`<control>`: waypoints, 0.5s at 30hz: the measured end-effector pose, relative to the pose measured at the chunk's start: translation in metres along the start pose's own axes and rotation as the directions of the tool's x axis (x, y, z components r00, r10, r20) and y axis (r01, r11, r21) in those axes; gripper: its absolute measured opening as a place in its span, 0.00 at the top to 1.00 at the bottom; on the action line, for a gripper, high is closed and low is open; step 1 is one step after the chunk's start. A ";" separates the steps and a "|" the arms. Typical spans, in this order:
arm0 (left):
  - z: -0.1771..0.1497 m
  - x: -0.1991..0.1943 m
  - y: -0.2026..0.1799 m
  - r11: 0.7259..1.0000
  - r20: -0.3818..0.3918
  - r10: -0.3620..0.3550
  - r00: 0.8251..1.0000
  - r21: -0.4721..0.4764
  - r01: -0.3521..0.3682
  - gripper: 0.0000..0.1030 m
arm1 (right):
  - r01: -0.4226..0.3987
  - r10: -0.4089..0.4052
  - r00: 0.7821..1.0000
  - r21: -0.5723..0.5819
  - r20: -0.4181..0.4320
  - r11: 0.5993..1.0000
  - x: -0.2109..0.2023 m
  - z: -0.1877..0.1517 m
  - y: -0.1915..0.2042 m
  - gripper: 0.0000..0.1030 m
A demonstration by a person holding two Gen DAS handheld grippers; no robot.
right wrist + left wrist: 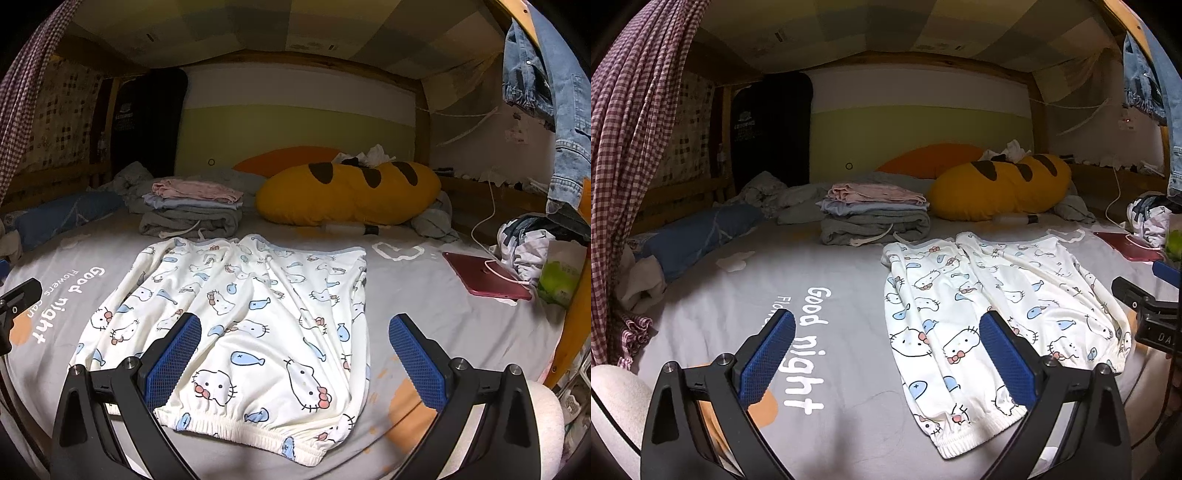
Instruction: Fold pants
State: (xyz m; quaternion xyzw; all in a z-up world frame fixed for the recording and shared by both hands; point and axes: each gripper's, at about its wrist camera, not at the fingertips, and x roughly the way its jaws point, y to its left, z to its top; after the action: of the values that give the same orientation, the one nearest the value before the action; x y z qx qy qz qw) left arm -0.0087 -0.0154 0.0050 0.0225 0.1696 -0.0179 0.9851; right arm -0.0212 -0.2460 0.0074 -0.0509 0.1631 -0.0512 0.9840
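White pants (979,314) (258,317) printed with cartoon cats and blue fish lie spread flat on the grey bedsheet (849,295), cuffs toward me, waistband toward the pillows. My left gripper (886,354) hovers open above the sheet at the pants' left edge, nothing between its blue pads. Above the near cuffs, my right gripper (295,354) stands open too and holds nothing. The right gripper's black body (1148,314) shows at the right edge of the left wrist view.
A stack of folded clothes (875,214) sits behind the pants. A yellow bread-shaped pillow (997,188) and an orange pillow (931,158) lie at the back. A red tablet (484,275) with a white cable rests right, beside a clothes heap (528,247). A checked curtain (631,155) hangs left.
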 end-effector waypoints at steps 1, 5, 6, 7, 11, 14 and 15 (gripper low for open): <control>0.000 0.000 -0.001 1.000 0.000 0.002 1.000 -0.001 -0.002 0.03 | 0.001 -0.001 1.000 0.001 -0.001 1.000 -0.001 0.000 -0.001 0.01; 0.002 -0.001 0.001 1.000 0.011 0.015 1.000 -0.013 -0.015 0.03 | -0.005 0.005 1.000 0.005 -0.002 1.000 -0.001 -0.001 -0.002 0.01; 0.002 -0.002 0.002 1.000 0.013 0.018 1.000 -0.018 -0.017 0.03 | -0.003 0.003 1.000 0.005 0.000 1.000 -0.002 -0.001 -0.002 0.01; 0.002 -0.002 0.004 1.000 0.015 0.017 1.000 -0.024 -0.016 0.03 | -0.001 0.001 1.000 0.004 0.000 1.000 -0.001 0.000 -0.002 0.01; 0.002 -0.003 0.010 0.999 0.014 0.000 1.000 -0.055 0.001 0.01 | -0.001 0.001 1.000 0.001 -0.017 1.000 0.002 0.002 0.000 0.01; 0.000 0.003 0.018 0.995 -0.019 -0.023 1.000 -0.096 0.021 0.01 | -0.002 0.002 1.000 -0.004 -0.010 1.000 0.000 0.004 0.000 0.01; 0.000 0.005 0.019 0.994 -0.028 -0.028 0.999 -0.108 0.025 0.01 | -0.001 0.001 1.000 -0.006 -0.006 1.000 0.000 0.004 0.000 0.01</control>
State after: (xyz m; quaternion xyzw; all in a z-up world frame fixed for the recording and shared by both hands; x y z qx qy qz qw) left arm -0.0036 0.0039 0.0038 -0.0325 0.1852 -0.0217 0.9819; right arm -0.0197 -0.2455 0.0115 -0.0534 0.1660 -0.0502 0.9834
